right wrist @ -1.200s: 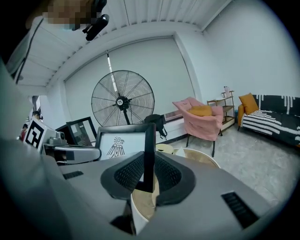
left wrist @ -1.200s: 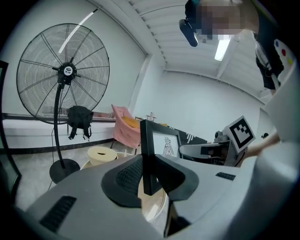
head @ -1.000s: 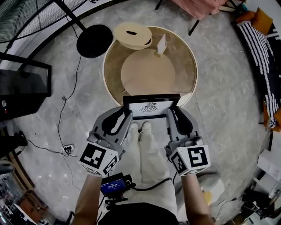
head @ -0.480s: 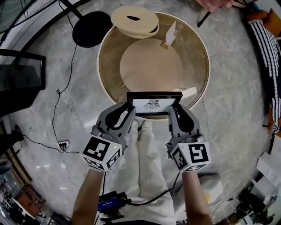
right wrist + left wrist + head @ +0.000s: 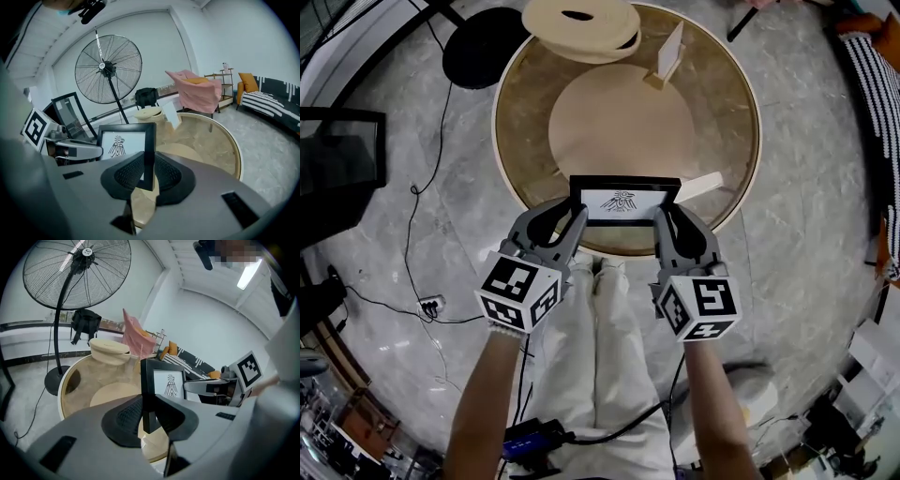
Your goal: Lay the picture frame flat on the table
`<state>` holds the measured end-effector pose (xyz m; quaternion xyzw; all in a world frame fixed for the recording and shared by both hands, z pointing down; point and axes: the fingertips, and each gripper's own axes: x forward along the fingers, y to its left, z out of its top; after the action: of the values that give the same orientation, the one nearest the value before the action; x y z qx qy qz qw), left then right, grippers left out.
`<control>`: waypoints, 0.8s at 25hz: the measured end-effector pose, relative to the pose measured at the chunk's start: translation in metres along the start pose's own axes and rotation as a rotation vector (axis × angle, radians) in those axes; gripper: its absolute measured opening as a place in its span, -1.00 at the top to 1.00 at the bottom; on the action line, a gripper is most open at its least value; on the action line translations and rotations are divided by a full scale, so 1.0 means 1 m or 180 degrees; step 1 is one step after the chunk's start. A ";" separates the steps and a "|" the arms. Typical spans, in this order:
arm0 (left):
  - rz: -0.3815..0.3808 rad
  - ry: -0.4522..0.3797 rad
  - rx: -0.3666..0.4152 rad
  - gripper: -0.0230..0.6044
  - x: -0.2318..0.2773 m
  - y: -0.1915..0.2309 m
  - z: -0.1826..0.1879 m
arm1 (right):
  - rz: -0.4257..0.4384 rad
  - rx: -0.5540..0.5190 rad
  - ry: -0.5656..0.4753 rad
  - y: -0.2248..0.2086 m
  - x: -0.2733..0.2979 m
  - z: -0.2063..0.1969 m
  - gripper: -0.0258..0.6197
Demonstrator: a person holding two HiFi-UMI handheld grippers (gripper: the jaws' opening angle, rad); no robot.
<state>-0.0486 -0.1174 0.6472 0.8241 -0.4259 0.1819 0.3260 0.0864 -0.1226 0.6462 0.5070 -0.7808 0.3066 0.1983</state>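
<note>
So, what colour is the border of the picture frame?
Black. The picture frame shows it best in the right gripper view.

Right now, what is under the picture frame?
The near edge of the round table lies below the picture frame. The strip directly beneath is covered; contact cannot be judged.

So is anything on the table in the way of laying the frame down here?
Nothing visible. The left gripper and right gripper clamp the picture frame upright over the round table's near edge; the cream container and white card sit at the far edge.
</note>
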 end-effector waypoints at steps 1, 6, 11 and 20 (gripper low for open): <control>0.0006 0.0026 -0.0004 0.62 0.006 0.004 -0.003 | -0.0004 0.0011 0.0017 -0.003 0.006 -0.003 0.65; 0.0054 0.0173 0.0019 0.63 0.026 0.018 -0.018 | -0.0011 0.0107 0.0109 -0.014 0.031 -0.025 0.65; 0.0054 0.0289 0.0019 0.63 0.047 0.024 -0.032 | -0.0093 0.0159 0.0209 -0.027 0.046 -0.041 0.65; 0.0136 0.0489 -0.0002 0.62 0.084 0.038 -0.039 | -0.0190 0.0184 0.0313 -0.047 0.073 -0.046 0.65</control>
<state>-0.0329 -0.1550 0.7385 0.7983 -0.4172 0.2515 0.3541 0.0998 -0.1541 0.7382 0.5199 -0.7454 0.3475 0.2308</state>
